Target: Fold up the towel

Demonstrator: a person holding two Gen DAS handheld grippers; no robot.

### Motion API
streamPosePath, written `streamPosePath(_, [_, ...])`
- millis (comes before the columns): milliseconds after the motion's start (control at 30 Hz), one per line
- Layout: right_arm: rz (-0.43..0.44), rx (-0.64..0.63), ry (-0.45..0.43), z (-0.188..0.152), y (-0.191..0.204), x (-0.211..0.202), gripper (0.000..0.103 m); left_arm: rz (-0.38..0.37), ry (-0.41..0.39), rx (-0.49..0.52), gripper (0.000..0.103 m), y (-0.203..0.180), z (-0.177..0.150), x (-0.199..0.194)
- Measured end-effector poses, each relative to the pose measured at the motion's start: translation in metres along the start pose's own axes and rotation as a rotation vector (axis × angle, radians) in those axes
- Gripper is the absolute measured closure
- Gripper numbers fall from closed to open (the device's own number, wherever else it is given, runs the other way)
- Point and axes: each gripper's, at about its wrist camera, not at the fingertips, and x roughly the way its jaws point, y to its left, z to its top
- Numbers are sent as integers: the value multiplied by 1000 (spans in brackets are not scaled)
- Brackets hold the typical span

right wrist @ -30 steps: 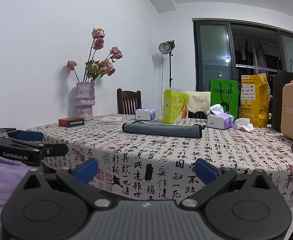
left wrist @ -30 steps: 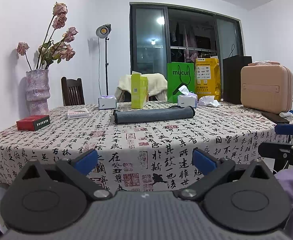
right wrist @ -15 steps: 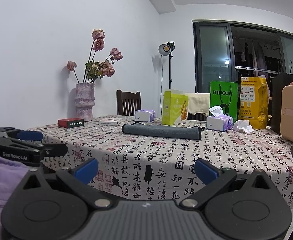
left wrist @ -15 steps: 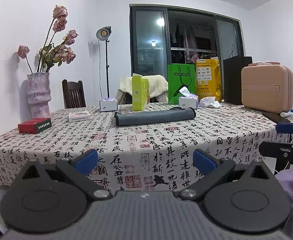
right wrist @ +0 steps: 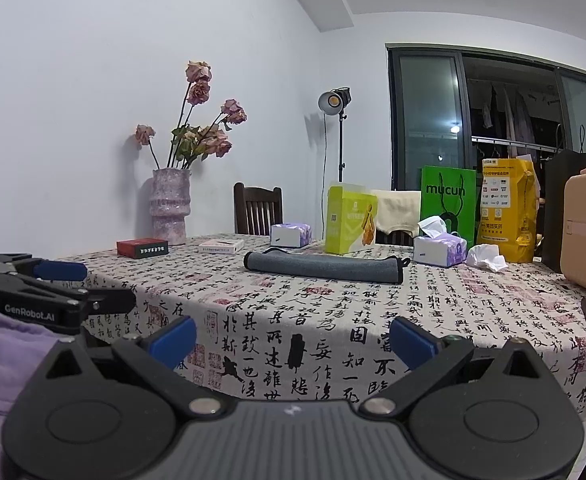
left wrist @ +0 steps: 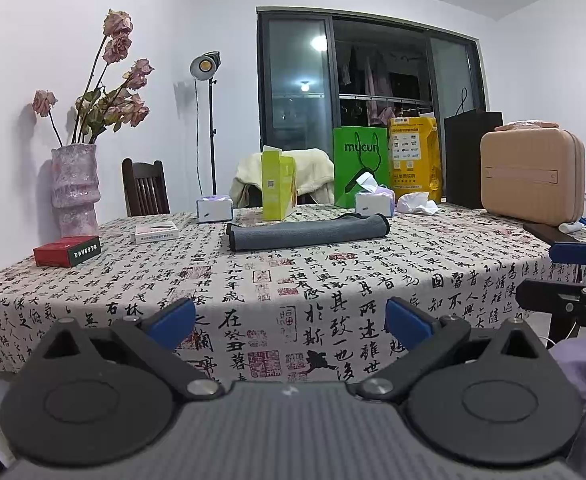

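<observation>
Left gripper [left wrist: 289, 322] low in frame, blue-tipped fingers spread wide, holding nothing; right gripper [right wrist: 291, 338] likewise spread and empty, both short of the table edge. Grey towel [left wrist: 308, 232], folded into a long narrow strip, lies at frame centre on the calligraphy-print tablecloth [left wrist: 333, 280], well apart from both grippers. Behind it: a yellow-green box [left wrist: 277, 190]; red box [left wrist: 67, 251] at left.

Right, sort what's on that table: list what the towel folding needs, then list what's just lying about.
For the job:
- grey towel, lying as a long roll mid-table
- left gripper, open, empty
- right gripper, open, empty

Just lying about:
- red box
- vase of dried roses
- yellow-green carton
- tissue boxes
- crumpled tissue
- pink case
</observation>
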Motion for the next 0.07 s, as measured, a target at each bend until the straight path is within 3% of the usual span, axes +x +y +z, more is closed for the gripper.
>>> streamPosePath(67, [-7, -9, -2, -1, -1, 2, 0, -1, 6, -5, 0, 0, -1, 1])
